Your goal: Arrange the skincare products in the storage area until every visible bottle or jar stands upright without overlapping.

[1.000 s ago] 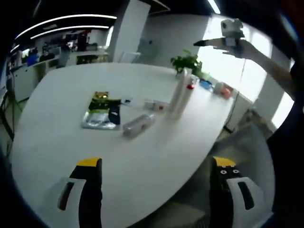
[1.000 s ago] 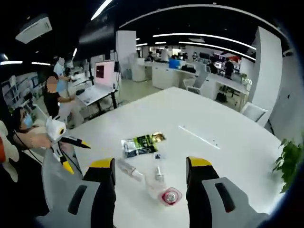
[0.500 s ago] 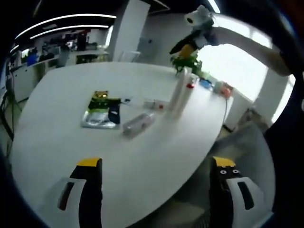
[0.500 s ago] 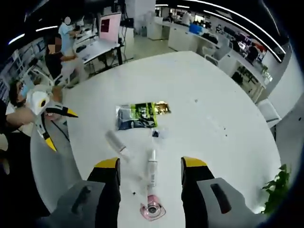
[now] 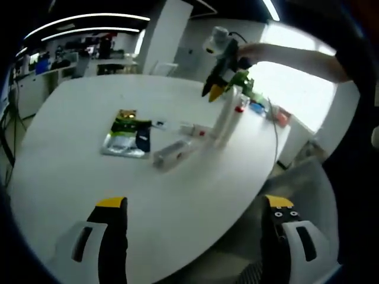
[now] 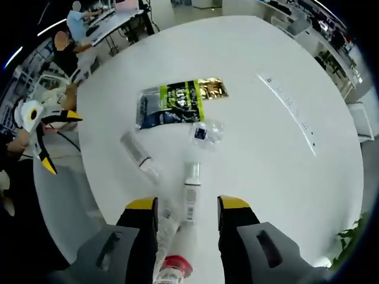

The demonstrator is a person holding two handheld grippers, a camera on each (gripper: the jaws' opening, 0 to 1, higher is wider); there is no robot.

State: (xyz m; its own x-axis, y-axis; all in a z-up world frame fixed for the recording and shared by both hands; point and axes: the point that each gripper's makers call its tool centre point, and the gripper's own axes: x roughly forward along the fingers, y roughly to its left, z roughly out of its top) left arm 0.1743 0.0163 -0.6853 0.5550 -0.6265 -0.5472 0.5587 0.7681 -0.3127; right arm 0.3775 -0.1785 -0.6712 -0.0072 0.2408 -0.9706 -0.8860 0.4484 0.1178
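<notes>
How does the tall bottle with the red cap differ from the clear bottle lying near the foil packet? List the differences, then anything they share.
1. Pose: the tall red-capped bottle stands upright; the clear bottle lies on its side.
2. Look: the tall red-capped bottle shows red at its top, while the clear bottle looks see-through and colourless.
3. Place: the clear bottle lies beside the foil packet; the tall one stands farther off, under the right gripper.

Both rest on the white table.

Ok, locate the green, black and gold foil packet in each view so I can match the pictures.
Left gripper view: green, black and gold foil packet lies flat on the white table, left of centre.
Right gripper view: the packet lies above centre, beyond the open jaws.
Shared landmark: the clear tube lying on its side beside the packet.
</notes>
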